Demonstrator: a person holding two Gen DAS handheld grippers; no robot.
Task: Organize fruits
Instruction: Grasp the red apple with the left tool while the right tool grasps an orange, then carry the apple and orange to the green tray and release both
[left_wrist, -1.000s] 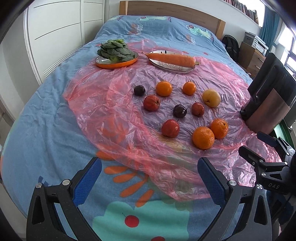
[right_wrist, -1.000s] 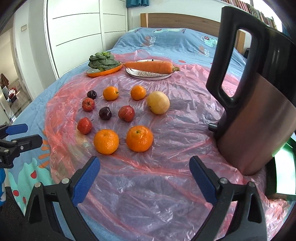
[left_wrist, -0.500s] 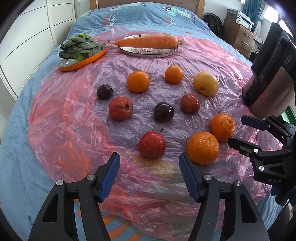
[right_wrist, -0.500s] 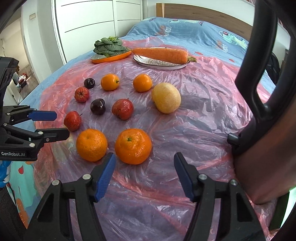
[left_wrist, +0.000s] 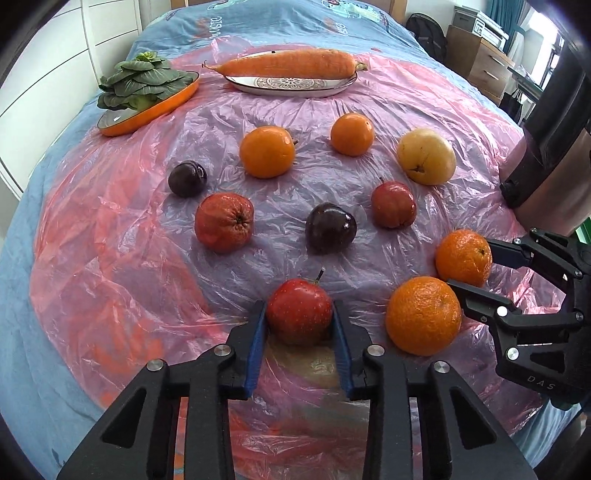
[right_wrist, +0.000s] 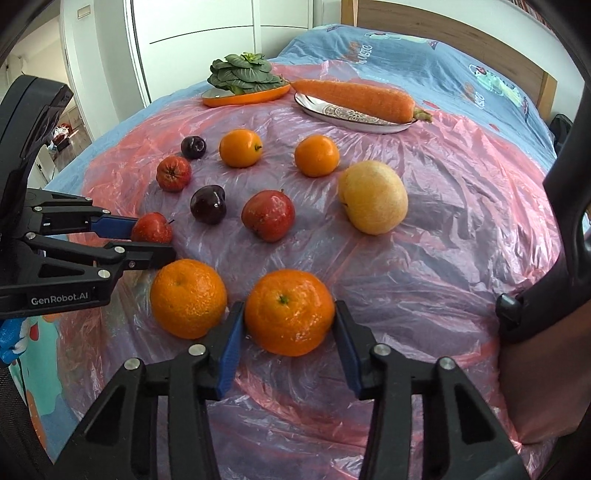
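Observation:
Several fruits lie on a pink plastic sheet (left_wrist: 110, 229) on the bed. My left gripper (left_wrist: 299, 314) is shut on a small red apple (left_wrist: 298, 311) that rests on the sheet; it also shows in the right wrist view (right_wrist: 151, 228). My right gripper (right_wrist: 290, 319) is shut on an orange (right_wrist: 290, 315), seen from the left wrist view too (left_wrist: 463, 256). A second orange (left_wrist: 423, 315) lies between the two grippers. Beyond lie two dark plums (left_wrist: 330, 228), two more red apples (left_wrist: 224, 221), two small oranges (left_wrist: 267, 150) and a yellow pear (left_wrist: 426, 156).
At the back, a carrot (left_wrist: 286, 64) lies on a patterned plate (left_wrist: 291, 83) and leafy greens (left_wrist: 142, 83) on an orange dish (left_wrist: 122, 123). A tall brown and black jug (right_wrist: 546, 332) stands close at the right. White wardrobe doors stand to the left.
Both grippers moved forward and down to the fruit. The left one closed on the red apple and the right one closed on the orange.

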